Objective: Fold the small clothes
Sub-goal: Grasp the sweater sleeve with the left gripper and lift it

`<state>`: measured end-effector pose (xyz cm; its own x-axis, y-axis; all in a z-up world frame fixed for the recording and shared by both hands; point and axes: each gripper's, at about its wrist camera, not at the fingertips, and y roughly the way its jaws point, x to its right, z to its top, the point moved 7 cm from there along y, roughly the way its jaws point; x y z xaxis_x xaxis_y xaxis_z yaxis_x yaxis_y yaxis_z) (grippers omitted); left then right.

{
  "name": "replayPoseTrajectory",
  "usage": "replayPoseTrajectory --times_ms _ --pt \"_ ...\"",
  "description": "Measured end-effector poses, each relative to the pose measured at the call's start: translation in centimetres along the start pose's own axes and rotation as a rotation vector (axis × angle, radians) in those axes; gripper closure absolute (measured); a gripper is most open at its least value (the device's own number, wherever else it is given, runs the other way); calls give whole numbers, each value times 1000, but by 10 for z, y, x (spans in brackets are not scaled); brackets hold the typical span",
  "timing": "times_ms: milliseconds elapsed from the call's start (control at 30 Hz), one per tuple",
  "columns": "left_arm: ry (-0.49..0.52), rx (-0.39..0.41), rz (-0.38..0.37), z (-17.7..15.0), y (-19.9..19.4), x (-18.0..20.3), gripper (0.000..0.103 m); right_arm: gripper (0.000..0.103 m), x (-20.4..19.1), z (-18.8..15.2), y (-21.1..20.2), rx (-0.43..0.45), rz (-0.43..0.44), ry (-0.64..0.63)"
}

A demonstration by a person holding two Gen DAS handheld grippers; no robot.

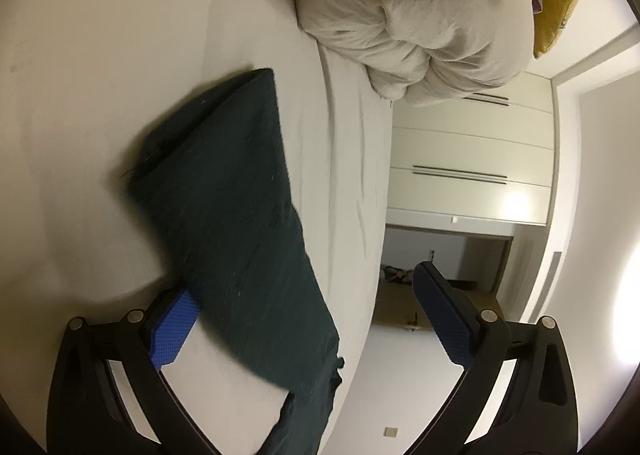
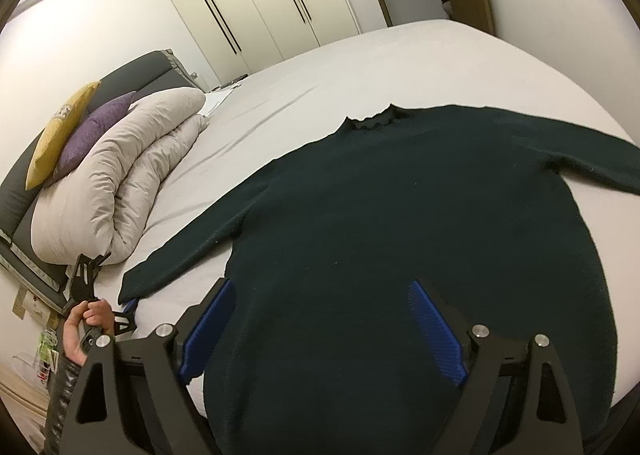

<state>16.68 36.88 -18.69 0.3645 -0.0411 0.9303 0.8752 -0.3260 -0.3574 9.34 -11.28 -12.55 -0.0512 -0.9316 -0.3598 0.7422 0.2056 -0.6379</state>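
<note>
The sweater (image 2: 400,215) lies flat on the bed (image 2: 360,67), neck away, sleeves out to both sides. Left of the sweater, the left claw (image 1: 304,319) is spread around the left sleeve (image 1: 224,191), its pads not pressing. Judging by this, the step is folding that sleeve across the body: pinch near the cuff, carry it low and flat. Over the sweater's hem, the right claw (image 2: 320,335) stands spread, gripping nothing. No containers are visible.

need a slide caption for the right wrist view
Dark green sweater spread flat on the bed, open right gripper over its hem, left gripper at the sleeve cuff.
</note>
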Motion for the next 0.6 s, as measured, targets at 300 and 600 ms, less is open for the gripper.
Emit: replayPoseTrajectory --times_ms 300,600 --pt "55 13 70 2 26 -6 83 17 16 -2 1 5 6 30" --pt "674 -41 134 -121 95 145 96 25 82 2 -8 34 -26 149"
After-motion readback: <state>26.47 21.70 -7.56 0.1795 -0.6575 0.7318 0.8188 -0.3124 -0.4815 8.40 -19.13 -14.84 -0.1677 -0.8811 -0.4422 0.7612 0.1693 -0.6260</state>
